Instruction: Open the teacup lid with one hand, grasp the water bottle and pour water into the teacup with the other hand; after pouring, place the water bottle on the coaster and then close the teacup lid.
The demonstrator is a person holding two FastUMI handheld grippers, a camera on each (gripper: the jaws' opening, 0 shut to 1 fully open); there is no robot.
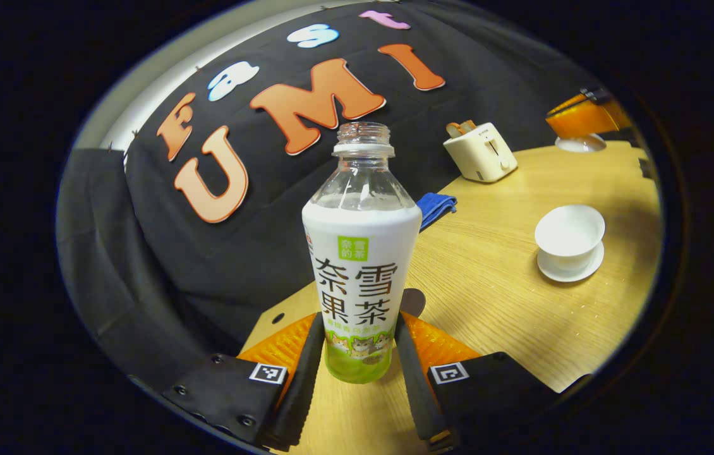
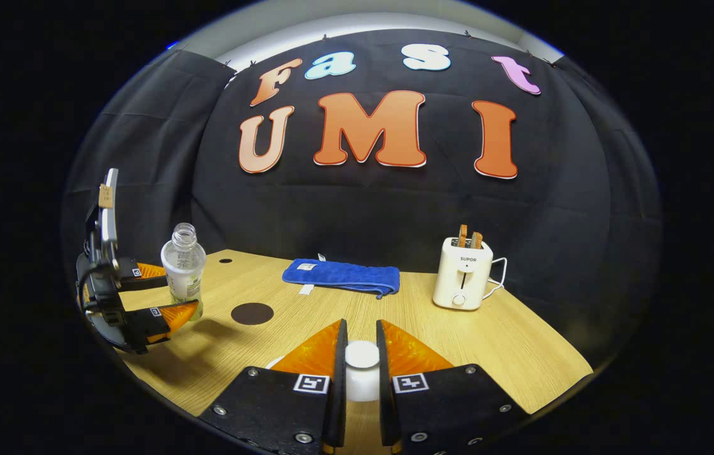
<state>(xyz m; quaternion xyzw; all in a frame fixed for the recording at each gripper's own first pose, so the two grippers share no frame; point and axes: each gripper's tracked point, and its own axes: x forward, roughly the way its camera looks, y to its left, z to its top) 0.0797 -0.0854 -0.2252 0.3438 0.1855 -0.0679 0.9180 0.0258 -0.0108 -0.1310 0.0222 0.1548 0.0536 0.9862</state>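
The left gripper (image 1: 360, 354) has its two fingers pressed on the bottom part of the water bottle (image 1: 361, 253), one on each side. The bottle stands straight up with no cap on. The dark round coaster (image 2: 252, 313) lies on the table (image 2: 490, 354) just beside it.

The teacup (image 1: 569, 230) sits open on its saucer (image 1: 570, 268), well apart from the bottle.

The right gripper (image 2: 362, 373) has its fingers close together, squeezing the white teacup lid (image 2: 362, 363) by its knob.

A blue towel (image 2: 341, 277) and a white toaster (image 2: 462, 273) sit at the back of the table.
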